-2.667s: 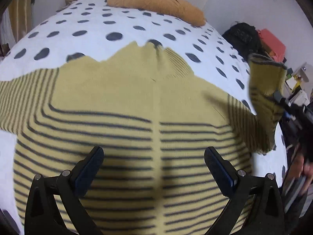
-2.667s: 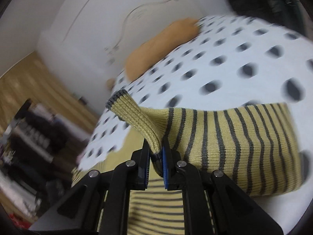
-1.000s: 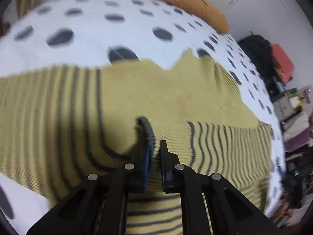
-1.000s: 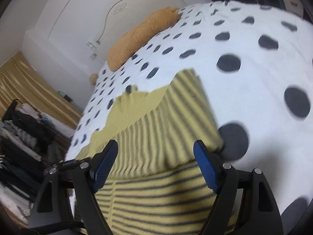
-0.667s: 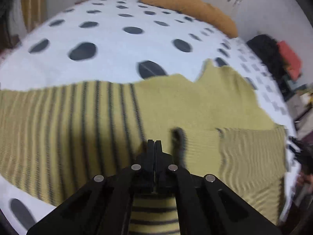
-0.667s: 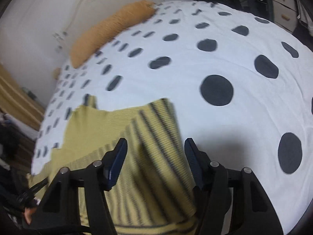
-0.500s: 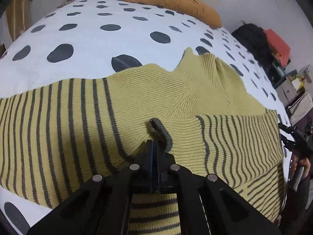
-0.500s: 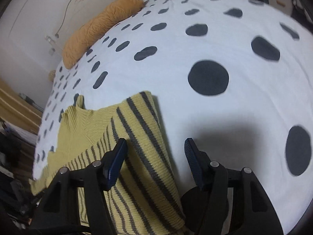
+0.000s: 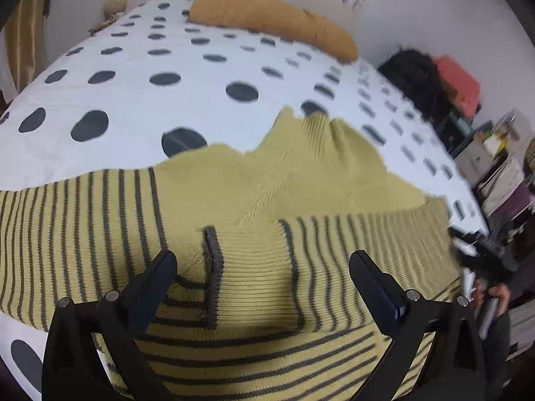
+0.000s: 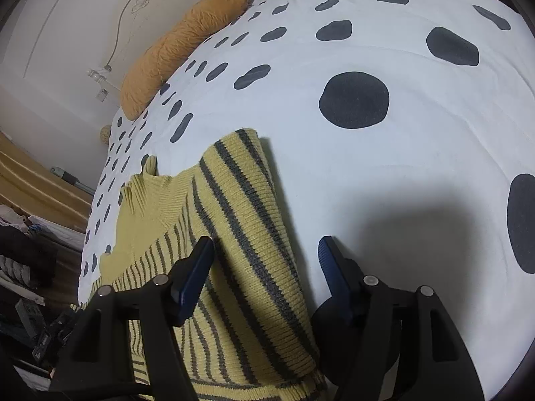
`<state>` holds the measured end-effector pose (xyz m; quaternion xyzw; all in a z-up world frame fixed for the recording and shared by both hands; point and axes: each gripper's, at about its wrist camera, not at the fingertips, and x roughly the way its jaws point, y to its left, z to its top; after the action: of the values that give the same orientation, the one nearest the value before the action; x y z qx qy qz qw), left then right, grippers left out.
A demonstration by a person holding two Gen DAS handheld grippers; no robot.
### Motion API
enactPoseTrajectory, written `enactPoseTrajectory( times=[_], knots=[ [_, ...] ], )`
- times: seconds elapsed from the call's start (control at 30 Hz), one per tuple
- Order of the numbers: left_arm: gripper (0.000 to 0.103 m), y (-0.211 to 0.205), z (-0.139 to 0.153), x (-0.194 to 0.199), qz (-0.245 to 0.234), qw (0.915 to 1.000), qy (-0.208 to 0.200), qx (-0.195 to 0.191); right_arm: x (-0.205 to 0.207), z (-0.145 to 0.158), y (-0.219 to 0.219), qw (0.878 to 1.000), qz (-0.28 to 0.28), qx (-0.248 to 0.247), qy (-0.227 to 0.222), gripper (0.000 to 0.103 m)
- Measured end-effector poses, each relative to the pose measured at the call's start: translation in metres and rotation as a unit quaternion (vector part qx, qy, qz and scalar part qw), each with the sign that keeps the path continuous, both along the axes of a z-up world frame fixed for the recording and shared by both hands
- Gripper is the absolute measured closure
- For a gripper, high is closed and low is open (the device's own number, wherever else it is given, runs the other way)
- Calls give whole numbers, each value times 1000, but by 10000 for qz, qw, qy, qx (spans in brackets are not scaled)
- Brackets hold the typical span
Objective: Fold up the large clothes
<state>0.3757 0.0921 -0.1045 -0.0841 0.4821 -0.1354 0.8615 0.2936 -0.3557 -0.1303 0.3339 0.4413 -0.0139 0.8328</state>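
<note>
Sweater [image 9: 274,180], ribbed yellow knit, grey stripes, flat on dotted bedspread [image 9: 140,67]; both grippers' jaws opening, grasping nothing.

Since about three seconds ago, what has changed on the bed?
The right gripper carried the sleeve across the yellow striped knit sweater and released it. The left gripper pinched the grey cuff, then let go; its jaws are opening. The orange pillow stayed put.
</note>
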Motion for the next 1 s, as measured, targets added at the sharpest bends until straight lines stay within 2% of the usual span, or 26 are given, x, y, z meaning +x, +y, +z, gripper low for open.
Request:
enactPoseTrajectory(
  times=[0.07,0.13,0.2,0.23,0.27,0.33,0.4,0.5,0.57,0.63,0.7,0.8,0.83,0.87,0.9,0.93,1.0],
  knots=[
    [5,-8,-24,13,-48,9991,352,214,1,0,2,10000,36,45,0,37],
    [15,-9,-48,23,65,9970,740,215,1,0,4,10000,82,25,9,37],
    [33,-10,-54,22,191,9972,608,384,2,1,3,9999,124,-30,19,37],
    [71,-12,-50,20,192,9974,509,472,3,2,3,9999,137,-56,23,37],
    [94,-9,-44,18,244,9982,477,276,3,2,3,9999,141,-81,28,37],
    [94,-3,-37,15,370,9984,423,112,4,2,2,9999,119,-103,19,37],
    [95,0,-36,14,421,9980,432,176,5,2,2,9999,110,-72,-2,37],
    [96,14,-25,4,743,9969,188,181,8,3,4,9997,205,-89,-34,37],
    [96,31,-7,-1,1003,9943,-82,340,11,7,5,9995,241,-165,-93,37],
    [96,41,-3,5,1019,9940,-41,398,17,12,6,9994,243,-155,-187,37],
    [95,50,-20,12,1039,9928,280,518,29,12,10,9992,364,-36,-187,37],
    [94,57,-41,21,1055,9919,466,542,51,1,26,9979,646,-53,66,39],
    [93,60,-44,20,1126,9916,448,459,56,-2,32,9970,758,-133,96,48],
    [93,64,-43,19,1193,9912,425,375,61,-4,39,9958,812,-389,153,80],
    [93,66,-40,16,1250,9909,389,321,64,-6,42,9944,809,-622,279,82],
    [93,68,-35,13,1324,9902,288,349,63,-5,42,9944,802,-638,266,85],
    [99,76,-20,3,1709,9824,-95,752,57,3,35,9955,788,-529,85,86]
  ],
)
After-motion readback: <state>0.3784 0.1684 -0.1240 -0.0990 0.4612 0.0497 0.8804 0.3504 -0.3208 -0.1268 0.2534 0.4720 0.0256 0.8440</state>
